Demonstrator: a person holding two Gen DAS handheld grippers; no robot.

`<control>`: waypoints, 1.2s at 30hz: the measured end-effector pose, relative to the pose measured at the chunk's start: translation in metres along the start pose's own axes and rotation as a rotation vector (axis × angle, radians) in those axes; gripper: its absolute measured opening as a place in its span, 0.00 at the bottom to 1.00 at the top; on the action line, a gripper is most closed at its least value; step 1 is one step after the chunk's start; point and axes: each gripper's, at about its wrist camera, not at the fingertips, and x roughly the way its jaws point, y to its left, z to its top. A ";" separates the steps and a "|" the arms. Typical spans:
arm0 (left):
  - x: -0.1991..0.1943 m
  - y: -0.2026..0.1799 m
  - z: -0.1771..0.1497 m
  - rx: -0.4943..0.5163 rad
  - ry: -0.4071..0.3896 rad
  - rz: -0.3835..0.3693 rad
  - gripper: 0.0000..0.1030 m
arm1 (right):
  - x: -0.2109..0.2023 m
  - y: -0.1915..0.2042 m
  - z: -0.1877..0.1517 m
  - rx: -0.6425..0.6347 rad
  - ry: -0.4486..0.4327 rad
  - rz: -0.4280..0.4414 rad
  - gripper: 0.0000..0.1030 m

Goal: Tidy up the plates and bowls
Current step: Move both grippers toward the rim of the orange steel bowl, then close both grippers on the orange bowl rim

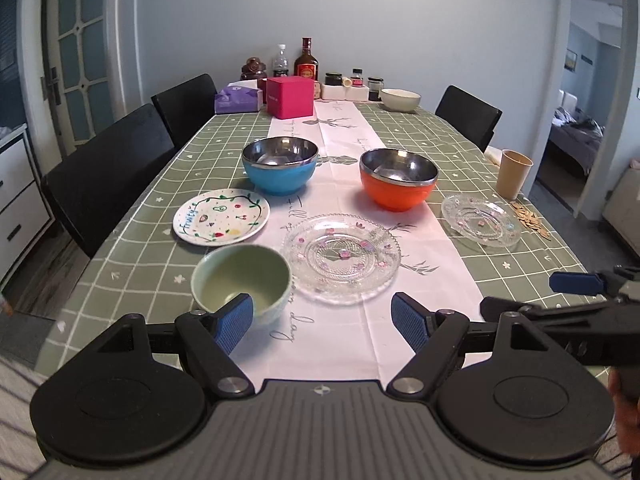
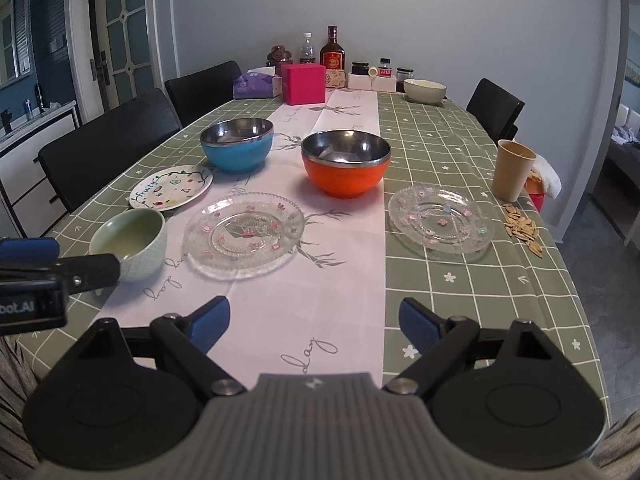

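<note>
Plates and bowls: six pieces within reach, all single, none stacked. I log the sorting as not begun.

Item 1. Green bowl (image 1: 241, 280), lower left of the left wrist view, empty, just beyond my left tongs' left pad.
Item 2. Fruit-painted plate (image 1: 221, 222), left of centre, flat on the green check cloth, near the green bowl but apart from it.
Item 3. Near glass plate (image 1: 341, 264), centre of the frame, on the white runner, just beside the green bowl.
Item 4. Far glass plate (image 1: 481, 221), right of centre, well apart from its twin, with scattered seeds (image 1: 532, 220) close to its right edge.
Item 5. Blue bowl (image 1: 280, 165), steel-lined, upper centre-left.
Item 6. Orange bowl (image 1: 398, 179), steel-lined, upper centre-right, apart from the blue one.
Item 7. Pale bowl (image 1: 400, 99) at the far end of the worktop (image 1: 520, 280), among bottles and boxes; I cannot say whether it belongs to the job.

Equipment. Left tongs (image 1: 322, 316): spread wide, nothing between the pads, low over the runner. Right tongs (image 2: 314, 320): likewise spread and empty, bottom centre of the right wrist view.

Outstanding, in my judgement: glass plates paired, painted plate added, bowls nested or grouped. Everything remains.
</note>
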 end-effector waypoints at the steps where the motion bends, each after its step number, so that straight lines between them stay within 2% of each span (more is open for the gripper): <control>1: 0.000 0.006 0.006 -0.001 0.008 -0.004 0.90 | 0.002 -0.004 0.005 0.012 0.009 0.010 0.87; 7: 0.014 0.037 0.043 -0.022 0.046 -0.019 0.90 | 0.024 -0.024 0.039 0.075 0.077 0.076 0.87; 11: 0.031 0.059 0.066 -0.018 0.079 -0.062 0.90 | 0.041 -0.032 0.058 0.111 0.109 0.129 0.87; 16: 0.064 0.086 0.089 -0.111 0.140 0.004 0.90 | 0.063 -0.040 0.072 0.182 0.175 0.211 0.83; 18: 0.075 0.089 0.099 -0.112 0.175 -0.018 0.89 | 0.074 -0.049 0.081 0.218 0.203 0.211 0.78; 20: 0.080 0.090 0.109 -0.126 0.192 -0.064 0.89 | 0.086 -0.060 0.092 0.247 0.200 0.205 0.77; 23: 0.087 0.076 0.131 -0.105 0.174 -0.144 0.89 | 0.103 -0.077 0.107 0.262 0.164 0.140 0.75; 25: 0.097 0.061 0.144 -0.088 0.162 -0.156 0.89 | 0.117 -0.089 0.118 0.293 0.179 0.126 0.75; 28: 0.124 0.030 0.159 -0.023 0.146 -0.169 0.89 | 0.141 -0.115 0.132 0.473 0.240 0.161 0.75; 30: 0.145 0.011 0.164 0.014 0.141 -0.157 0.89 | 0.156 -0.127 0.143 0.567 0.251 0.183 0.75; 32: 0.172 -0.005 0.166 0.014 0.140 -0.123 0.89 | 0.171 -0.135 0.153 0.604 0.227 0.140 0.75; 34: 0.201 -0.014 0.168 -0.019 0.172 -0.087 0.88 | 0.186 -0.139 0.159 0.612 0.196 0.098 0.74; 36: 0.228 -0.021 0.167 -0.071 0.213 -0.084 0.87 | 0.202 -0.143 0.161 0.624 0.181 0.107 0.71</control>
